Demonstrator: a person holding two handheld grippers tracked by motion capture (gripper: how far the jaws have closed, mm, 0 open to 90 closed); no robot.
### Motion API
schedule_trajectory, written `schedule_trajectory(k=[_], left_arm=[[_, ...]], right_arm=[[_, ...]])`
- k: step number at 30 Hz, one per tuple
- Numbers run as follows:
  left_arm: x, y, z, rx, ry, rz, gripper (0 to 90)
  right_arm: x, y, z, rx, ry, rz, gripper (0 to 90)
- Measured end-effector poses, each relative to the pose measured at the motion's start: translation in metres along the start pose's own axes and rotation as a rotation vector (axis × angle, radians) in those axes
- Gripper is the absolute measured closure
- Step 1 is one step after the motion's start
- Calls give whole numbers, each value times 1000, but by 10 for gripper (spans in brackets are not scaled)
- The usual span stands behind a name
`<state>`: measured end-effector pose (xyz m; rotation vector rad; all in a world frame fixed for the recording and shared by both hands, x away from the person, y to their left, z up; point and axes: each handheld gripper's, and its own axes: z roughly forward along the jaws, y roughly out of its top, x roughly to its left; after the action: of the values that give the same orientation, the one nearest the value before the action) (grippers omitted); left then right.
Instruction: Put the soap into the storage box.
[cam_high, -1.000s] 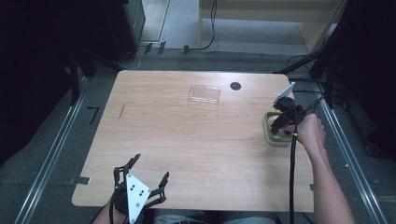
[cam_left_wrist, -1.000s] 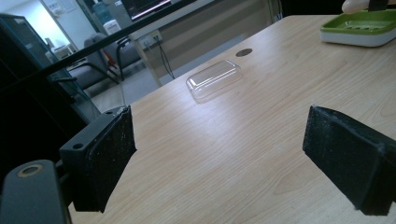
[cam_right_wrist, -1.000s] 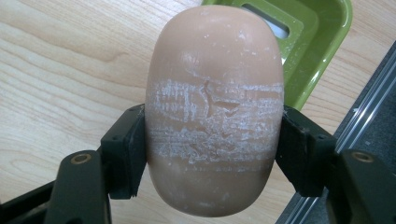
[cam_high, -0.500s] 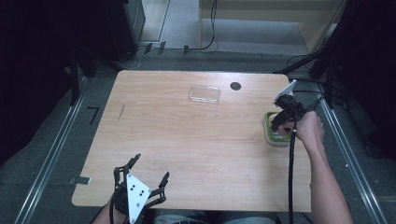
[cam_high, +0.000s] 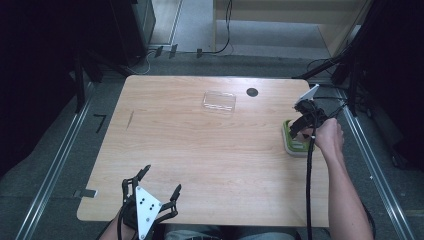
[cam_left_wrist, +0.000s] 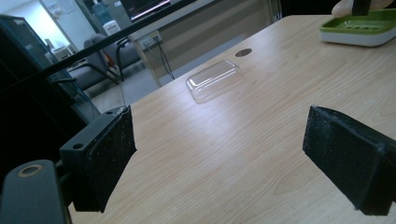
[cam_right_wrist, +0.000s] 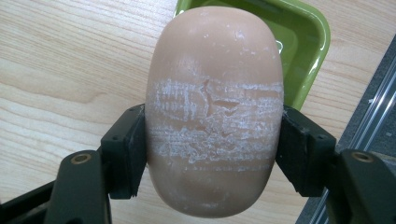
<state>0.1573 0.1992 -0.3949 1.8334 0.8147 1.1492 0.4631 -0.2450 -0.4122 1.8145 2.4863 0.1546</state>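
At seven o'clock on the table (cam_high: 200, 145), the left gripper (cam_high: 152, 187) rests idle, jaws wide apart around nothing. The clear lid (cam_high: 219, 101) lies near twelve. At three o'clock the right gripper (cam_right_wrist: 212, 154) clamps the soap (cam_right_wrist: 215, 107) just above the green dish (cam_high: 290, 145). Seemingly, the soap is lifted; lidding remains. The hand hides much of the dish from above.
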Motion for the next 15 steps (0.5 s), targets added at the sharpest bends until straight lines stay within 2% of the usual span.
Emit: schedule_trajectory(k=[9, 15], left_arm=[[0, 0, 0, 0, 0, 2, 99], [0, 0, 0, 0, 0, 1, 99]], right_arm=[[-4, 1, 3, 3, 2, 39, 333], [-5, 2, 6, 10, -4, 47, 333]])
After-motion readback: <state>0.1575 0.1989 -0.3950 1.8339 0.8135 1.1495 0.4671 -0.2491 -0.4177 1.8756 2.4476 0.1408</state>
